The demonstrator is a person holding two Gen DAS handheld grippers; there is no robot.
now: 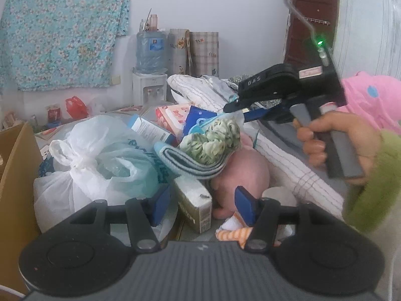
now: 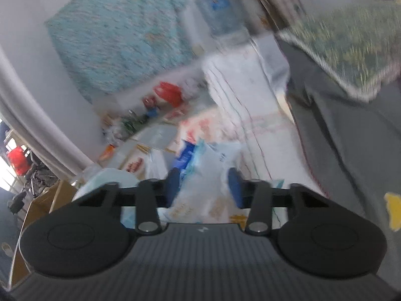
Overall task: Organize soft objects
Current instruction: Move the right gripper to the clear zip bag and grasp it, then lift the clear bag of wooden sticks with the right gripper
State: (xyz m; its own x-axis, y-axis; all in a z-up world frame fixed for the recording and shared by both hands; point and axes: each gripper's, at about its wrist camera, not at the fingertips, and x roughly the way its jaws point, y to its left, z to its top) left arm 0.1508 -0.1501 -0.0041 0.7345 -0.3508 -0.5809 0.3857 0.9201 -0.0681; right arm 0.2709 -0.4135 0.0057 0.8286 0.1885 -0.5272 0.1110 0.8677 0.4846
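Overhead, only the pile's top is free. Left gripper (image 1: 198, 207) gapes, empty, above a carton (image 1: 194, 207). Right gripper (image 2: 204, 186) clamps a pale packet (image 2: 200, 175); green cloth (image 1: 213, 140) tops the heap.

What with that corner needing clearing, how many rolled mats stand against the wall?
2. A floral roll stands just right of the water bottle, and a checked roll stands right beside it. The bedding in front may hide more.
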